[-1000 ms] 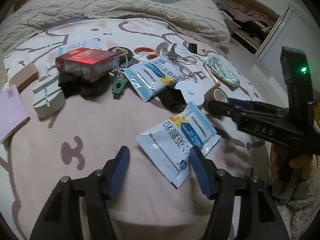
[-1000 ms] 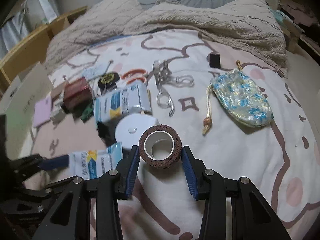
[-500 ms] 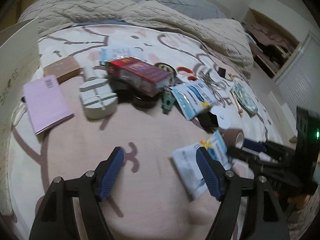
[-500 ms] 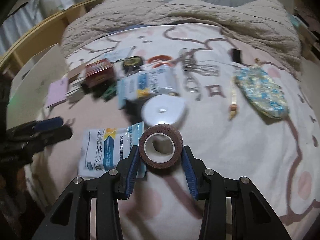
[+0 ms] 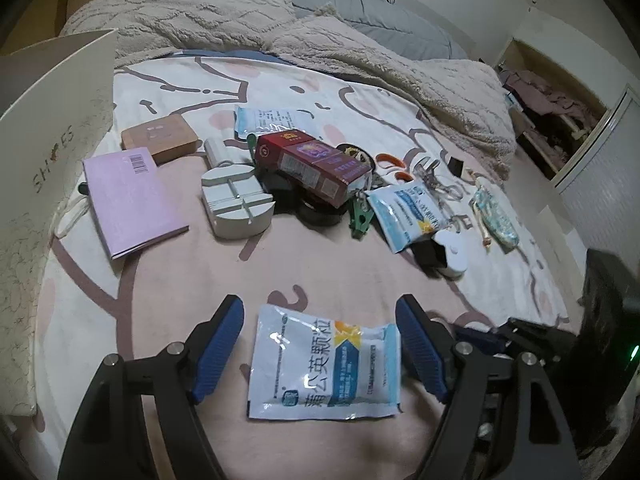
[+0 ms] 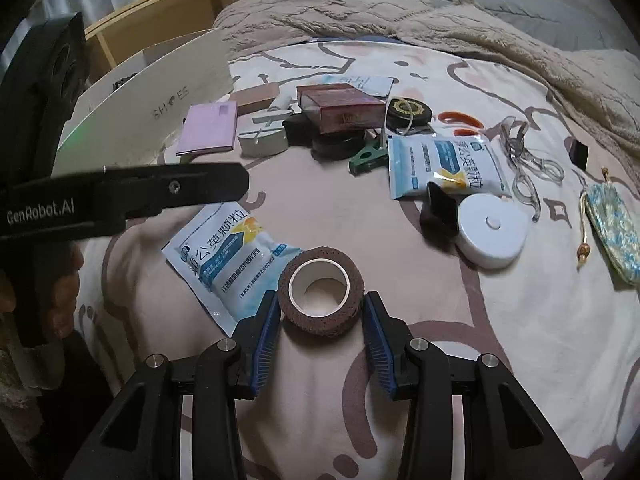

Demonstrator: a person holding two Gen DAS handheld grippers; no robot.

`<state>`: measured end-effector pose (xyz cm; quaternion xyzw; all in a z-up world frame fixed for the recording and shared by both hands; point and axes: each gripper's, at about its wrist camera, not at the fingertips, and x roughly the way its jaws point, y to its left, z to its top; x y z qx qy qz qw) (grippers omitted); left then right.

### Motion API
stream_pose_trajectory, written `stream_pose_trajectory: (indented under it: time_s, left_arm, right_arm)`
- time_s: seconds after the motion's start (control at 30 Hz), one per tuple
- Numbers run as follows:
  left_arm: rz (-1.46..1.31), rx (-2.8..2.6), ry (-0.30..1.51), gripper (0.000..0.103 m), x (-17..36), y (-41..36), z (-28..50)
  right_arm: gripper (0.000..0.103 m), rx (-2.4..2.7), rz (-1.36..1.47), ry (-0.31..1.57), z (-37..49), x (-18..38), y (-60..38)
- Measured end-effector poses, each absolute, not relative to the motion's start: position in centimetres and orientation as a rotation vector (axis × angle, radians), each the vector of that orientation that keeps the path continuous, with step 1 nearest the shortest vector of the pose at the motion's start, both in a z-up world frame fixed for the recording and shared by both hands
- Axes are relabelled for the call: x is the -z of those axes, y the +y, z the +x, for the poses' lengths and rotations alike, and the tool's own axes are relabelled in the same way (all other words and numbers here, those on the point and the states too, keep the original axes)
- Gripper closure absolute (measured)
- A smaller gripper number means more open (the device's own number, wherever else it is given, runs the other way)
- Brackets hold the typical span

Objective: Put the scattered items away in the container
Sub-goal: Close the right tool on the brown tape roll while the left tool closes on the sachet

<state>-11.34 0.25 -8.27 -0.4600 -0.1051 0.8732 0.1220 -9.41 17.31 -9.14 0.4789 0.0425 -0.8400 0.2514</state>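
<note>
My right gripper (image 6: 320, 320) is shut on a brown bandage roll (image 6: 321, 300) and holds it above the bed. My left gripper (image 5: 320, 344) is open, its jaws either side of a blue-and-white medicine sachet (image 5: 326, 364) lying flat on the sheet; the sachet also shows in the right wrist view (image 6: 224, 256). The white shoe box (image 5: 44, 152) stands at the left edge of the bed, and shows in the right wrist view (image 6: 160, 108). Scattered items lie beyond: a red carton (image 5: 312, 164), a purple booklet (image 5: 132, 200), a second sachet (image 5: 408, 208).
A grey round holder (image 5: 238, 204), a wooden block (image 5: 160, 140), a white round case (image 6: 492, 232), clear scissors (image 6: 528, 168), a floral pouch (image 6: 612, 232) and a green clip (image 6: 366, 158) lie on the patterned sheet. A beige blanket (image 5: 360, 52) is heaped at the back.
My left gripper swung left and pulled back, so the sachet now lies between its jaws. My right gripper moved left with the bandage roll, toward the sachet and the shoe box.
</note>
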Motion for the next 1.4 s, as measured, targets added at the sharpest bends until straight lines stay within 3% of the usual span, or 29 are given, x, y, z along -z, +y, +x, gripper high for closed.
stream_pose_trajectory:
  time_s: [0.33,0.73,1.4]
  left_arm:
    - [-1.276,-2.576,0.036,0.006,8.8,3.7,-9.8]
    - [-1.356,-2.527,0.225,0.005,11.7,6.2,-9.8]
    - [-1.393,-2.579,0.125,0.000,13.1,4.5,-10.5]
  right_arm:
    - [0.060,2.438,1.361,0.015,-10.6,8.4,21.5]
    - [0.060,2.455,1.391,0.019,-10.8,8.7,21.6]
    - [0.059,2.453,1.415,0.006,-11.2,9.0,21.8]
